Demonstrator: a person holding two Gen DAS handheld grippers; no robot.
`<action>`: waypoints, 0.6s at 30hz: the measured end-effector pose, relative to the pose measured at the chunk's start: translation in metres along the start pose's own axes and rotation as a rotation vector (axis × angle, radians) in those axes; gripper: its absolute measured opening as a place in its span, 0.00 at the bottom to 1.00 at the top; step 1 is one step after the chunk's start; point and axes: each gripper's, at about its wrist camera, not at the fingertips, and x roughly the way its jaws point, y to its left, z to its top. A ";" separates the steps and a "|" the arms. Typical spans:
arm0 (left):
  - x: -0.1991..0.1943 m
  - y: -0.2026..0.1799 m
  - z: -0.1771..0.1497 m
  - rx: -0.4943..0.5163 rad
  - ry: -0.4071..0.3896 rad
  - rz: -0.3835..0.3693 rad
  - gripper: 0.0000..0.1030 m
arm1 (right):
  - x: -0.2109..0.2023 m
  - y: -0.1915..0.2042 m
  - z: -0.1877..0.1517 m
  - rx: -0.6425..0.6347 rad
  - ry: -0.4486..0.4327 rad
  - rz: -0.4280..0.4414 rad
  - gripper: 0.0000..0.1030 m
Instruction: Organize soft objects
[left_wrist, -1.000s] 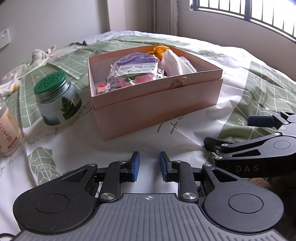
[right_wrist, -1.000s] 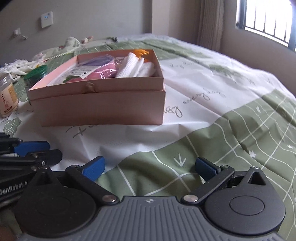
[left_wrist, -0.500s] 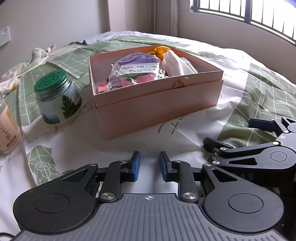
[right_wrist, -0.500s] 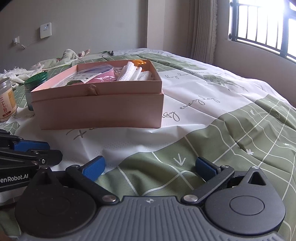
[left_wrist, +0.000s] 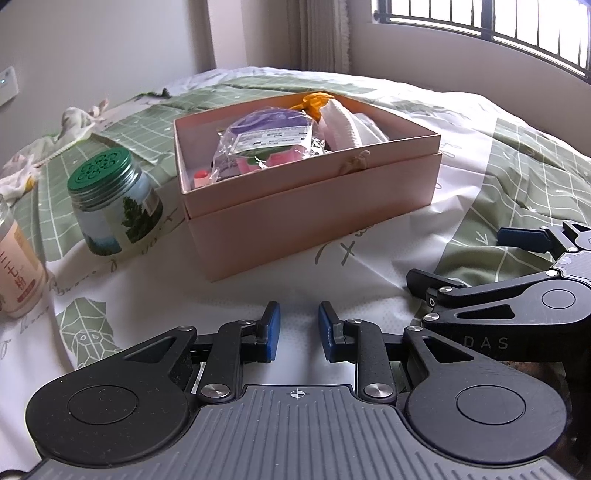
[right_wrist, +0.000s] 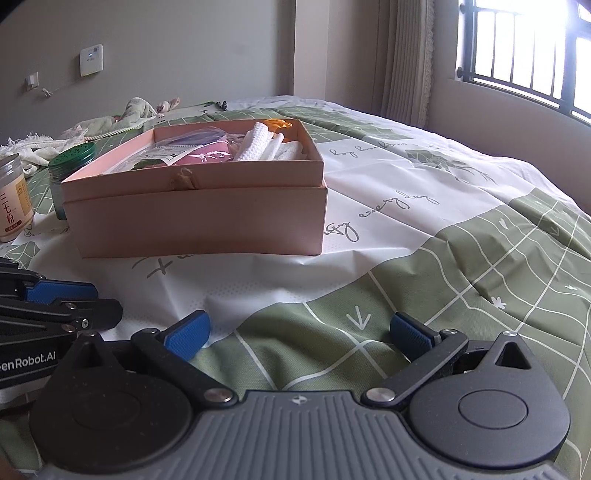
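Observation:
A pink open box (left_wrist: 314, 206) stands on the bedspread ahead of both grippers. Inside it lie a clear plastic bag with purple and pink contents (left_wrist: 266, 144), folded white cloth (left_wrist: 343, 125) and something orange (left_wrist: 314, 101) at the back. My left gripper (left_wrist: 298, 325) hovers low in front of the box, its blue pads a narrow gap apart with nothing between them. My right gripper (right_wrist: 299, 328) is wide open and empty over the green checked part of the cover, to the right of the box (right_wrist: 195, 221). The two grippers sit side by side.
A green-lidded glass jar (left_wrist: 110, 206) and a beige labelled jar (left_wrist: 18, 277) stand left of the box. Crumpled pale cloths (right_wrist: 122, 118) lie at the far left of the bed. A wall and a barred window (right_wrist: 517, 66) bound the right side.
The right wrist view has tipped up a little, so the box sits lower in it and more window shows. The left gripper has kept still. Neither pair of jaws has changed.

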 end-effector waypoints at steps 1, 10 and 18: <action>0.000 0.000 0.000 0.003 0.000 0.001 0.27 | 0.000 0.000 0.000 0.000 0.000 0.000 1.00; 0.000 -0.001 0.000 0.005 -0.001 0.002 0.27 | 0.000 0.000 0.000 0.000 0.000 0.000 1.00; 0.000 -0.001 0.000 0.006 -0.001 0.002 0.27 | 0.000 0.000 0.000 0.000 0.000 0.000 1.00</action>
